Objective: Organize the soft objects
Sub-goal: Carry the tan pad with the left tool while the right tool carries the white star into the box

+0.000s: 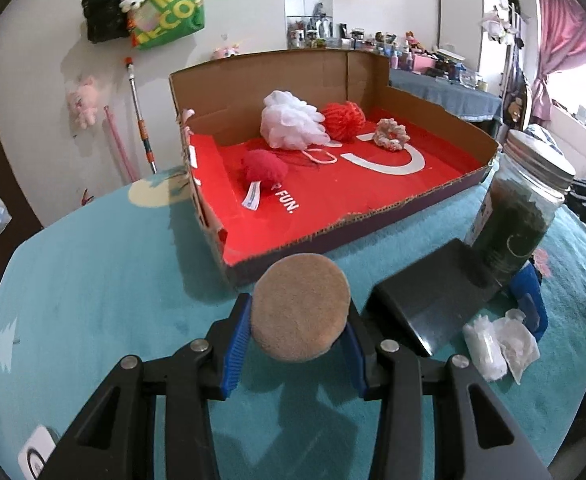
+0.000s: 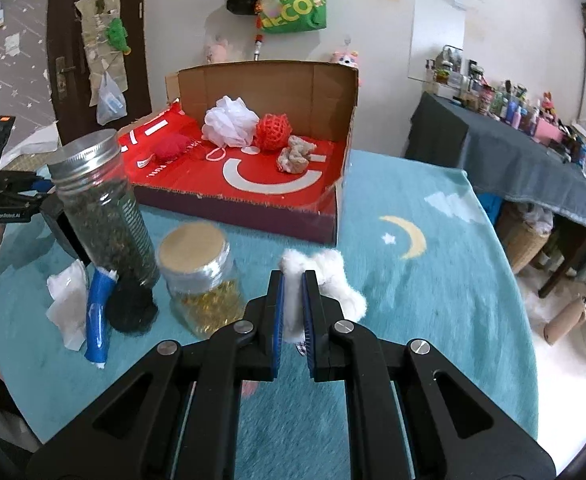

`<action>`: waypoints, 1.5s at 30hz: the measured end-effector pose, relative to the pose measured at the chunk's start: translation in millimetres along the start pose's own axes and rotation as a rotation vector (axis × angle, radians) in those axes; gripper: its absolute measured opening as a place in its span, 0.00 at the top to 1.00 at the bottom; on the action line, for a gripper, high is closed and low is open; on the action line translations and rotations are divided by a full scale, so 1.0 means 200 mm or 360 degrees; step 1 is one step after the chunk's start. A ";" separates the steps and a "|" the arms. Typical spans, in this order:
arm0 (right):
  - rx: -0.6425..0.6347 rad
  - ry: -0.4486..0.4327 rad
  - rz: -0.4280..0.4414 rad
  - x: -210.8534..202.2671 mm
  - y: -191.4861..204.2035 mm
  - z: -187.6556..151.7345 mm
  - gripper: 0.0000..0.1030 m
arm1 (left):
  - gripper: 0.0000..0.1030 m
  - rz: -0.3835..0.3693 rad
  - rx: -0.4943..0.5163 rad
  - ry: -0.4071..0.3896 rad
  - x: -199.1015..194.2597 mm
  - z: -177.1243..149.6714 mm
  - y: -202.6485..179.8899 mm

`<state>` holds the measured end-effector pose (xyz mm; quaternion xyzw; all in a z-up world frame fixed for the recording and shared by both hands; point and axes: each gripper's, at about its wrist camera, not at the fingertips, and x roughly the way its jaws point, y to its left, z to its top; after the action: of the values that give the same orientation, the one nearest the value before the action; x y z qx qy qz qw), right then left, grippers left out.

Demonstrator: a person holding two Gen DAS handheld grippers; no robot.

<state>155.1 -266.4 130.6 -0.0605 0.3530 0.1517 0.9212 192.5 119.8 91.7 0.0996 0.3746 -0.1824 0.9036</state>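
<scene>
My left gripper (image 1: 299,330) is shut on a round tan puff pad (image 1: 300,304) and holds it above the teal cloth, just in front of the cardboard box (image 1: 333,236). My right gripper (image 2: 293,306) is shut on a white fluffy soft toy (image 2: 333,276), in front of the box's right corner (image 2: 329,224). Inside the box lie a white mesh loofah (image 1: 293,120), a red mesh ball (image 1: 343,120), a red plush piece (image 1: 263,166) and a beige scrunchie (image 1: 391,132); they also show in the right wrist view, with the loofah (image 2: 229,120) at the back.
A tall jar of dark leaves (image 2: 101,204), a short jar with a cork lid (image 2: 197,276), a black pom-pom (image 2: 131,308), a blue tube (image 2: 97,316) and crumpled white wrap (image 2: 67,300) stand left of my right gripper. A black slab (image 1: 433,300) lies by the tall jar (image 1: 521,208).
</scene>
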 end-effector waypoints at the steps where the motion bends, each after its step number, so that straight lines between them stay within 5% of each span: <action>1: -0.0011 0.0002 0.0016 0.01 0.00 0.01 0.92 | 0.57 -0.0003 0.0010 0.0002 0.01 0.01 0.01; 36: -0.0334 -0.0007 0.0304 0.14 0.04 0.30 0.92 | 0.57 -0.0286 0.0181 -0.0019 0.08 0.30 0.01; 45: -0.0492 0.0059 0.0215 0.34 0.15 0.49 0.92 | 0.57 -0.0180 0.0142 0.0153 0.27 0.46 -0.05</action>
<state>254.9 -199.9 157.9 -0.1803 0.3456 0.2648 0.8820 281.8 67.1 117.1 0.1270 0.4142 -0.2447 0.8674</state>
